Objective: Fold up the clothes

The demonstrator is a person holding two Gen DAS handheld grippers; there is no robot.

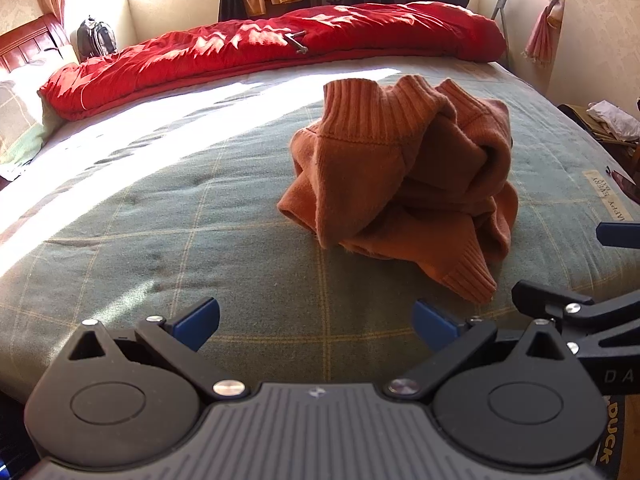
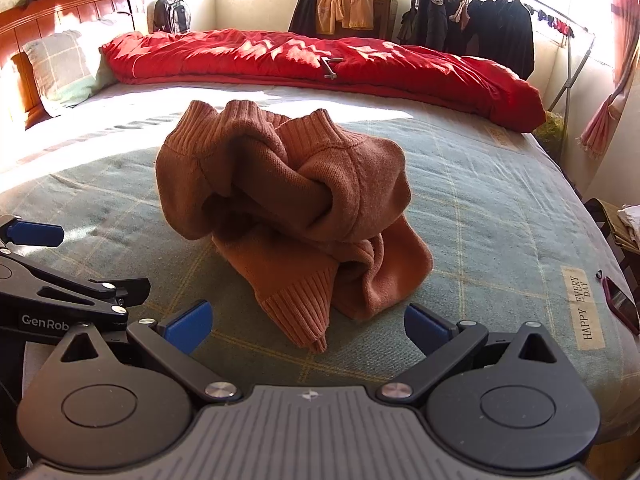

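A crumpled orange knit sweater point(image 2: 288, 208) lies mid-bed. Left gripper point(image 1: 316, 320) and right gripper point(image 2: 308, 322) hover near it, jaws apart, empty. Best first spread it flat by hem corners.

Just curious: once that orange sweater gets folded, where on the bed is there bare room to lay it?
Bare blanket lies between the sweater and the pillow, and in front of both open claws. The far edge is crowded by the red quilt; a phone sits at the right edge.
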